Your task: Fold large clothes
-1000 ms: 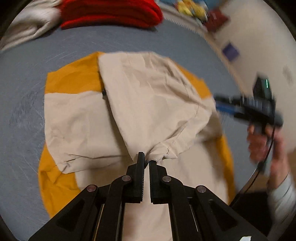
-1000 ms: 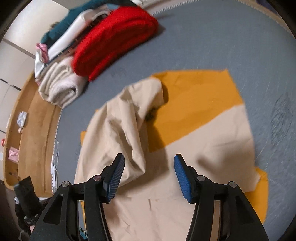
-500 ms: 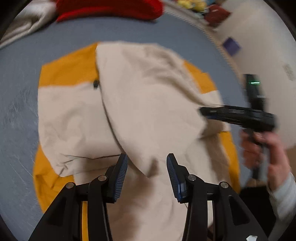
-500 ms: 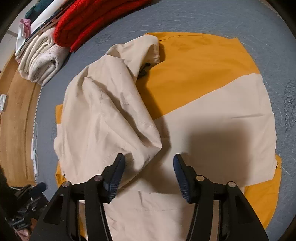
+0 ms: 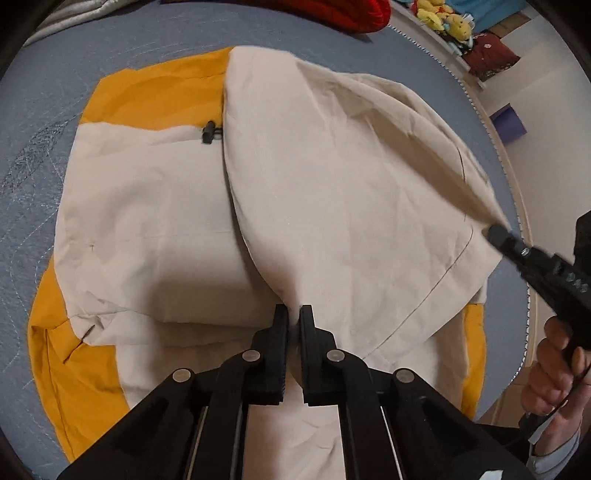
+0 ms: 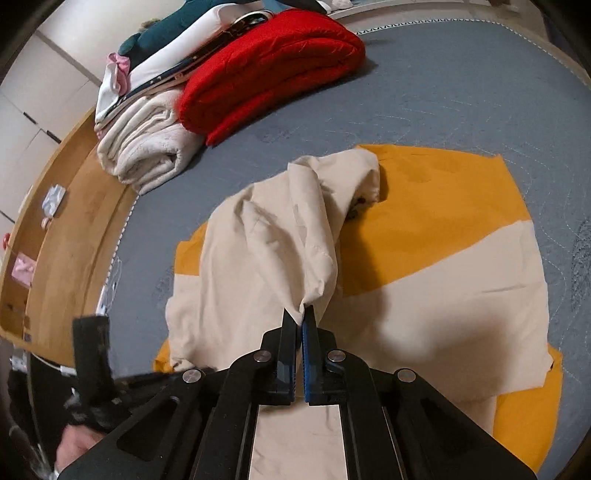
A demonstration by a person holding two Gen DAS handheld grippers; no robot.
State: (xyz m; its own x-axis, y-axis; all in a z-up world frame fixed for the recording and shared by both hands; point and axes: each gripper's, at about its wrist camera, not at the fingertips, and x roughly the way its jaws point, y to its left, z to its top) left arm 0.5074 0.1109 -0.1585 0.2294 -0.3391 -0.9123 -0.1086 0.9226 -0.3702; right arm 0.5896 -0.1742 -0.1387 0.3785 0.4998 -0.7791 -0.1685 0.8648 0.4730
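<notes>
A beige and orange jacket (image 5: 155,206) lies spread on the grey-blue bed (image 5: 33,122). A wide beige flap (image 5: 332,192) is folded over its middle, beside a small black toggle (image 5: 208,132). In the left wrist view my left gripper (image 5: 293,310) has its jaws closing tight on the flap's near edge. My right gripper (image 5: 496,230) pinches the flap's right corner and holds it slightly raised. In the right wrist view the right gripper (image 6: 300,314), its jaws closing, grips a bunched fold of the beige cloth (image 6: 280,236). The left gripper (image 6: 207,369) shows blurred at lower left.
A folded red blanket (image 6: 269,70), a rolled white towel (image 6: 147,155) and a stack of clothes (image 6: 166,62) lie at the bed's far end. A wooden bed frame (image 6: 66,206) runs along the side. Plush toys (image 5: 443,18) sit beyond. A person's hand (image 5: 554,369) holds the right gripper.
My left gripper let go of the flap's tip, sank lower and shut again on the flap's near edge. My right gripper moved onto the flap and shut on its corner.
</notes>
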